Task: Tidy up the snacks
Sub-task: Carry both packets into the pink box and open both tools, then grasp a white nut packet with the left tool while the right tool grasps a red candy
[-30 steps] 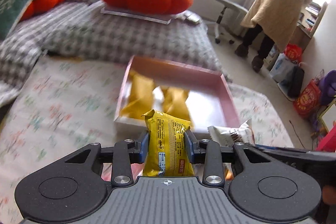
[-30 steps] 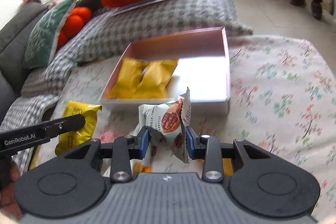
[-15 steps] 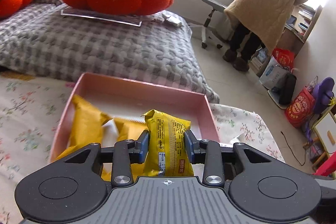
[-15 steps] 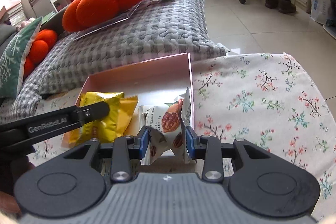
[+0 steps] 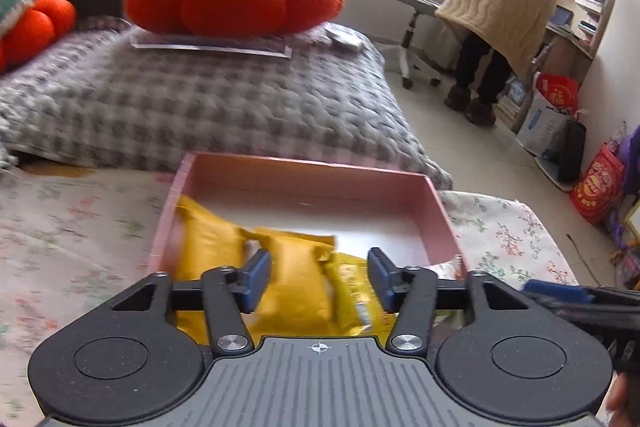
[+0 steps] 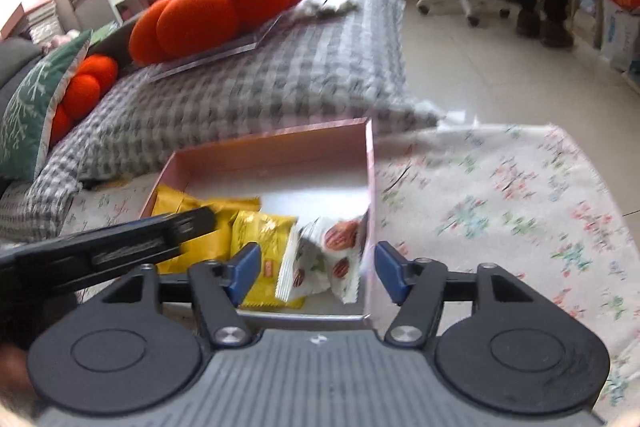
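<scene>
Both grippers' fingers have just been opening — left gripper (image 5: 318, 277) over the yellow packet (image 5: 352, 299), right gripper (image 6: 316, 271) over the nut packet (image 6: 324, 259), both lying at 12 o'clock inside the box (image 6: 370, 163).

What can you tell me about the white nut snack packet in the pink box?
The white nut snack packet is a small crinkled pouch of glossy film, printed with brown pecan pictures and a little green, with crimped end seals. It sits tilted in the pink box, in the near corner against the right wall, leaning on a yellow snack packet to its left. The right hand-held gripper has just been opening; its blue pads stand clear on either side and do not press it.
</scene>
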### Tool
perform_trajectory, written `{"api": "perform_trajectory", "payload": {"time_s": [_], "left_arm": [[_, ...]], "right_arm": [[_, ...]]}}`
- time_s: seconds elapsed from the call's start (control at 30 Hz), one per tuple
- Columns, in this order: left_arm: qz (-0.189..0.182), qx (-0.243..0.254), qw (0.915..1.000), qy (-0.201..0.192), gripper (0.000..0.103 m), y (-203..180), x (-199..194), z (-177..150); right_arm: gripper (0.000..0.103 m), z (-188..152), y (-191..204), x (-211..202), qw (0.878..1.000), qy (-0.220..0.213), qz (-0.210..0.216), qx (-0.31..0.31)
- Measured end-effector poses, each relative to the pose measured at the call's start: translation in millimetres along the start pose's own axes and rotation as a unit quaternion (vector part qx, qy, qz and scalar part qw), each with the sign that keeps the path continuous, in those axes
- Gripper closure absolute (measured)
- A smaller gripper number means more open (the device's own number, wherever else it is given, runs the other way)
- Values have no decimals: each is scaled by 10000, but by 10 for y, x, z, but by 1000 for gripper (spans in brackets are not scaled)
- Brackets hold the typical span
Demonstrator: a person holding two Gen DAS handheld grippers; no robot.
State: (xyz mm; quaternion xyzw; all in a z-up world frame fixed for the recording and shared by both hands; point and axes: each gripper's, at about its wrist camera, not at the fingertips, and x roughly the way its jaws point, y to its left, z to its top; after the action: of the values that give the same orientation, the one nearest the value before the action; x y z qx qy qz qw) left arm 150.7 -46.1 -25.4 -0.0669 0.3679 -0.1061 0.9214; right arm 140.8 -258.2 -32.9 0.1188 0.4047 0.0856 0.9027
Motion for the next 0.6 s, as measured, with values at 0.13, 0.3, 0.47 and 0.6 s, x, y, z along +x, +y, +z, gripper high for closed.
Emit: {"api": "perform_trajectory", "payload": {"time_s": [0.13, 0.3, 0.47, 0.6], "left_arm": [[421, 127, 9990, -83, 28, 180, -288, -3], [733, 79, 9966, 370, 24, 423, -477, -180], [708, 150, 9942, 798, 24, 498, -556, -442], [615, 435, 9939, 804, 23, 417, -678, -584]], "right_arm": [[40, -22, -55, -134, 9999, 37, 96, 108], [34, -142, -4, -193, 9993, 338, 149, -65], [34, -247, 62, -143, 9964, 768, 348, 62], [34, -384, 168, -243, 9928, 1001, 635, 200]]}}
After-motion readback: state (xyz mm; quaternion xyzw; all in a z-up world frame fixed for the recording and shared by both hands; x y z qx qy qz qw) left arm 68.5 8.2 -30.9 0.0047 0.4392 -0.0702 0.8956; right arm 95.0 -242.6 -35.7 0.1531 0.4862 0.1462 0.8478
